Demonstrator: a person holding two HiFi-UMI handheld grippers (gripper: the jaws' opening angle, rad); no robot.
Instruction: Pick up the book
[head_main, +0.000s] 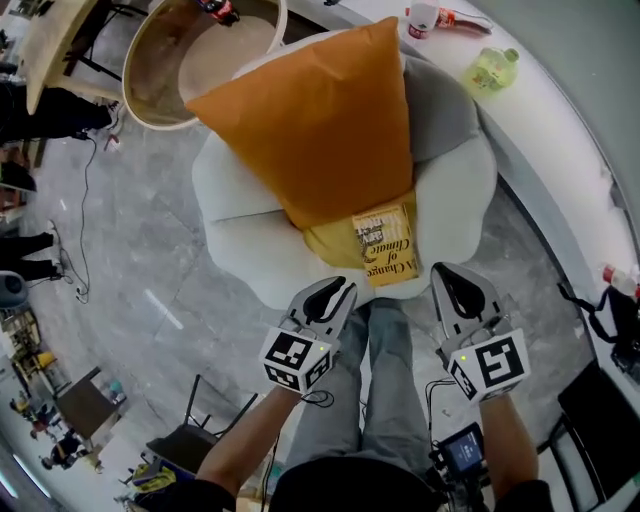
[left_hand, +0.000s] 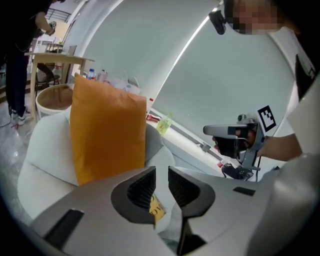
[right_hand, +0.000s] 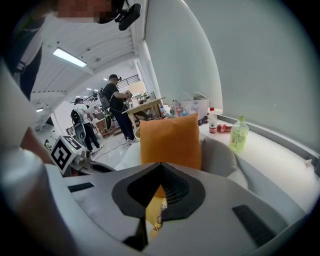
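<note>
A yellow book (head_main: 388, 248) lies on a white, flower-shaped seat (head_main: 240, 230), its far end tucked under a big orange cushion (head_main: 320, 120). My left gripper (head_main: 340, 287) hovers just in front of the seat, left of the book; its jaws stand a little apart with nothing between them. In the left gripper view (left_hand: 161, 170) the book (left_hand: 156, 209) shows through that gap, below the cushion (left_hand: 107, 130). My right gripper (head_main: 448, 272) hangs at the book's near right, jaws meeting at the tips. The right gripper view (right_hand: 160, 165) shows the book (right_hand: 157, 212) beneath them.
A curved white ledge (head_main: 560, 130) runs behind the seat with a green bottle (head_main: 490, 70) and a red-and-white can (head_main: 430, 20). A round wooden tub (head_main: 160, 70) stands at the far left. A black chair (head_main: 190, 430) sits near my legs. People (right_hand: 117, 100) stand further off.
</note>
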